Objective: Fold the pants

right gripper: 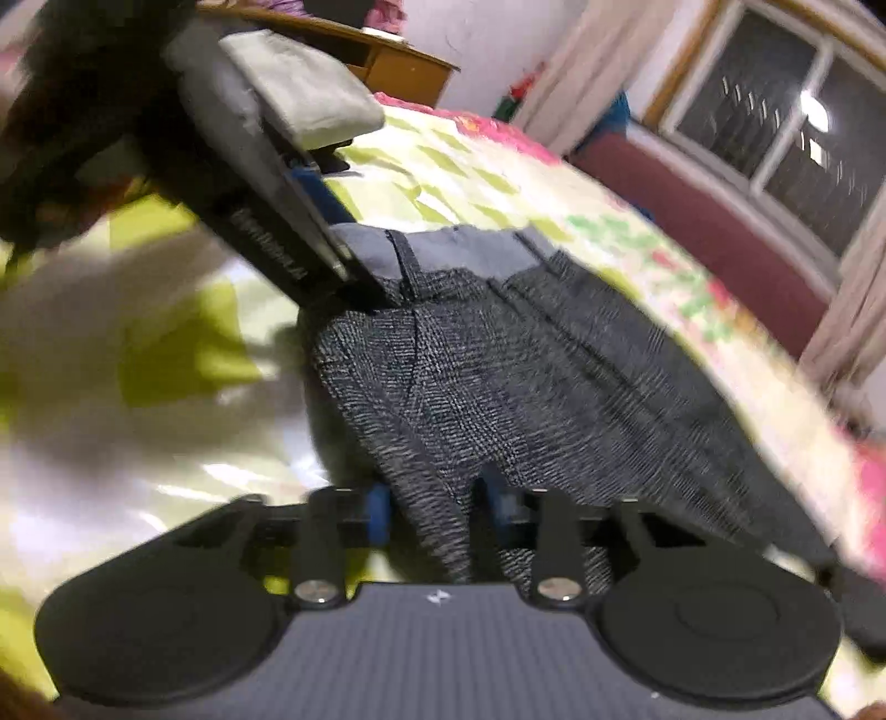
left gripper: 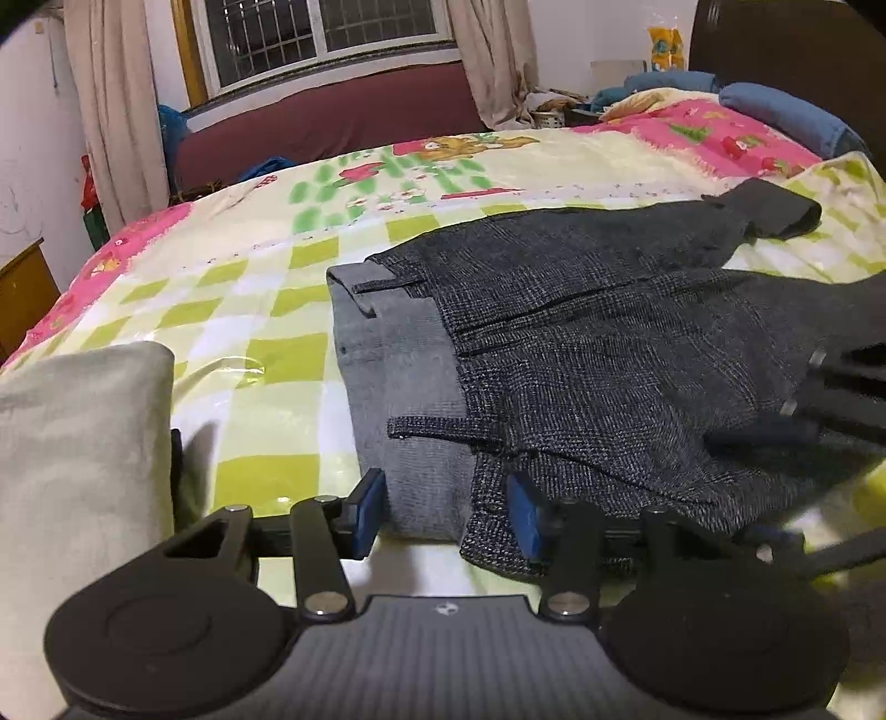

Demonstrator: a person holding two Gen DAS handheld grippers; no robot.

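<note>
Pants [left gripper: 581, 343] on bed [left gripper: 232, 310]: L gripper [left gripper: 448, 512] pinching waistband, R gripper [right gripper: 437, 512] pinching fabric. Grab step done; next, lift both evenly & fold over.

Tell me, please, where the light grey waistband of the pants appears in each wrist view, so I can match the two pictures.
Left wrist view: the waistband runs down the left end of the pants, centre of picture, reaching the left gripper.
Right wrist view: the waistband sits upper centre, at the far end of the pants.
Shared landmark: the barred window.
</note>
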